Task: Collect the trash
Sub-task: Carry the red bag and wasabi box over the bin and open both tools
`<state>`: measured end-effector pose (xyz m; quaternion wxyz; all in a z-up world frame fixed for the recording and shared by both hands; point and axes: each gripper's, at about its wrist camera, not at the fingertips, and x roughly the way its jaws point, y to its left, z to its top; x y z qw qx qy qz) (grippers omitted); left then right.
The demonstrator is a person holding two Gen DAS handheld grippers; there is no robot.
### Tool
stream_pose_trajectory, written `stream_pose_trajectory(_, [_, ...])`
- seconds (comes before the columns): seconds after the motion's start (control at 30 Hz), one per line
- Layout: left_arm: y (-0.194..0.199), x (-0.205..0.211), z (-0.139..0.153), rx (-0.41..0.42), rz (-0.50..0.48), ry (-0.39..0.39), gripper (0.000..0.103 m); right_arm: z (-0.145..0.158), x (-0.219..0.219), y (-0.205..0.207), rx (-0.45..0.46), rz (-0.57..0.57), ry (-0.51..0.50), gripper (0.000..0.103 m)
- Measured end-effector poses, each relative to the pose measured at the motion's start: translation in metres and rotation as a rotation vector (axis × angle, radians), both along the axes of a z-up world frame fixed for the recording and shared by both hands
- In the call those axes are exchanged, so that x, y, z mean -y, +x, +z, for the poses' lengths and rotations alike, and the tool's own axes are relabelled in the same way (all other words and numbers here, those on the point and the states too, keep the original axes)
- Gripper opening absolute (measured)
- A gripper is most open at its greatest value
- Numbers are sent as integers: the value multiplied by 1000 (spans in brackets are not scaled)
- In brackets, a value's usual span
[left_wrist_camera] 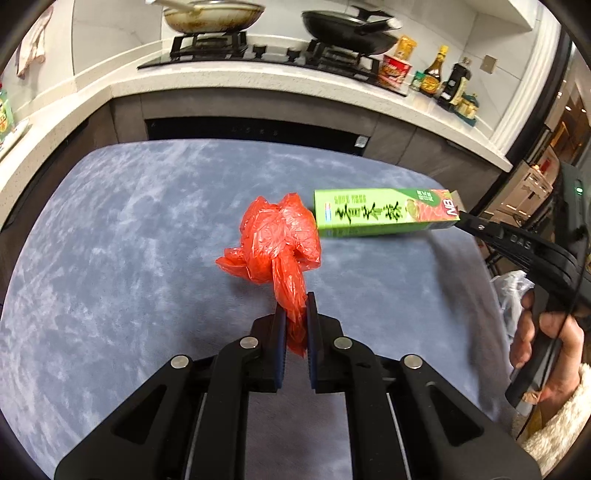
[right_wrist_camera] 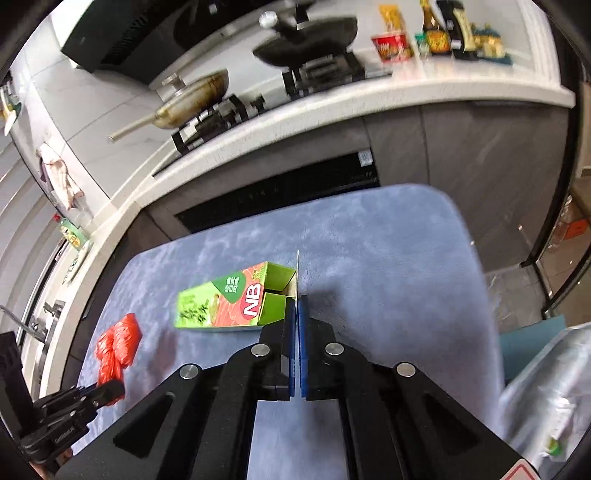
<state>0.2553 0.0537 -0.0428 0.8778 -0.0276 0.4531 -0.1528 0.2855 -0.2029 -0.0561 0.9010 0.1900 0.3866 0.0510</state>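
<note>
A crumpled red plastic bag [left_wrist_camera: 277, 240] hangs over the blue-grey cloth-covered table [left_wrist_camera: 129, 258]. My left gripper [left_wrist_camera: 295, 299] is shut on the bag's lower tail. A green carton [left_wrist_camera: 384, 212] with an open end is just right of the bag. My right gripper [right_wrist_camera: 297, 301] is shut on the carton's [right_wrist_camera: 229, 301] open end flap [right_wrist_camera: 296, 273]. In the right wrist view the red bag [right_wrist_camera: 118, 343] and the left gripper [right_wrist_camera: 107, 393] show at the lower left. In the left wrist view the right gripper [left_wrist_camera: 461, 214] reaches the carton from the right.
A kitchen counter [left_wrist_camera: 258, 79] with a gas hob [left_wrist_camera: 258, 51], two pans [left_wrist_camera: 214, 14] and several bottles [left_wrist_camera: 436, 70] runs behind the table. A silvery lined bin bag [right_wrist_camera: 546, 391] stands right of the table.
</note>
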Motion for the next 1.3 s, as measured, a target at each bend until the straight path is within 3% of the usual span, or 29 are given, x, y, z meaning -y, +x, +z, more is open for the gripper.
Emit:
stream_pose_trajectory(0.3, [-54, 47, 32, 40, -109, -3, 9, 62, 23, -90, 55, -57, -101, 2])
stream_pose_trajectory(0.7, [-142, 144, 63, 89, -329, -13, 9, 106, 87, -225, 105, -214, -185, 2])
stream_pose_trajectory(0.93, [-177, 204, 71, 105, -437, -18, 9, 114, 134, -279, 113, -325, -198, 2])
stream_pose_trajectory(1.3, [-192, 271, 68, 104, -528, -5, 9, 105, 188, -313, 97, -429, -196, 2])
